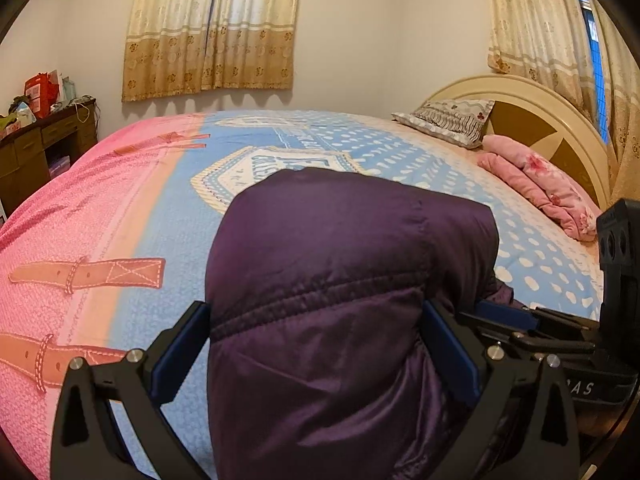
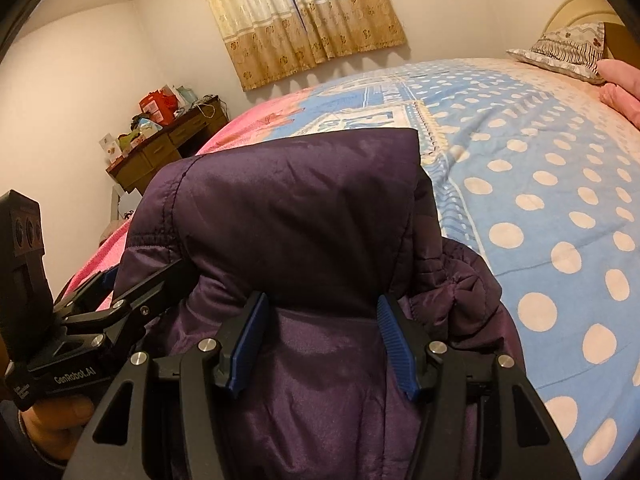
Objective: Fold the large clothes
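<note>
A dark purple quilted jacket (image 1: 344,264) lies bunched and folded over on the bed, filling the near middle of both views (image 2: 296,216). My left gripper (image 1: 316,344) has its blue pads wide apart on either side of a thick fold of the jacket. My right gripper (image 2: 320,336) likewise straddles a thick fold, pads touching the fabric on both sides. Each gripper shows at the edge of the other's view: the right one at the right of the left wrist view (image 1: 560,332), the left one at the left of the right wrist view (image 2: 100,292).
The bed has a pink and blue patterned cover (image 1: 120,216). A patterned pillow (image 1: 452,120) and a folded pink blanket (image 1: 540,180) lie by the cream headboard (image 1: 532,100). A cluttered wooden desk (image 2: 168,144) stands by the far wall under curtains (image 1: 212,28).
</note>
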The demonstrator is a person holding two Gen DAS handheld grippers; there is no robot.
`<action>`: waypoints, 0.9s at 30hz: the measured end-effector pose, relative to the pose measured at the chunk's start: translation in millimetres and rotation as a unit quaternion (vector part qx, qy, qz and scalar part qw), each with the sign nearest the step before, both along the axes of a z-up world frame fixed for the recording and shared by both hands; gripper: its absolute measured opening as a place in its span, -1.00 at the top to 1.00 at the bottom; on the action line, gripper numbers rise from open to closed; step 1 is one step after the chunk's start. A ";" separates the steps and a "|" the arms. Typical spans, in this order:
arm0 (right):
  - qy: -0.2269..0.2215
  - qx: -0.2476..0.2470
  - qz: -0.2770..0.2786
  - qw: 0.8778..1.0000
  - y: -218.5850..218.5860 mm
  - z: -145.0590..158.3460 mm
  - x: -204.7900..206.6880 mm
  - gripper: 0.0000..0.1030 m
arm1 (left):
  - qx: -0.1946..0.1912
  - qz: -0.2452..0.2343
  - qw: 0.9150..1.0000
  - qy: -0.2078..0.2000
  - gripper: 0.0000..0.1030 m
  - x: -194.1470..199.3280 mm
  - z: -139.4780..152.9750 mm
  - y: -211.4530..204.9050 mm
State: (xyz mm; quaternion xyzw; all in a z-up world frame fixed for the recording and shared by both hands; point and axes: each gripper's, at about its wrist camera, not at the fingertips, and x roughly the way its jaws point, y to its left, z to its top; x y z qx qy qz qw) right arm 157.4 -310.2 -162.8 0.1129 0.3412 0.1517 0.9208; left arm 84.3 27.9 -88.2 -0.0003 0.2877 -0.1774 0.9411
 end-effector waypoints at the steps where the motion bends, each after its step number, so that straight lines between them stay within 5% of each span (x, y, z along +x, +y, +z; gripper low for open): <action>1: 0.000 0.001 0.000 1.000 -0.3 0.4 0.0 -0.10 | 0.000 0.000 1.000 0.000 -1.00 -0.4 0.1 0.0; 27: -0.003 0.009 0.004 1.000 -3.7 -0.6 0.2 -0.10 | 0.000 0.002 1.000 -0.004 -1.00 6.7 -3.5 -0.1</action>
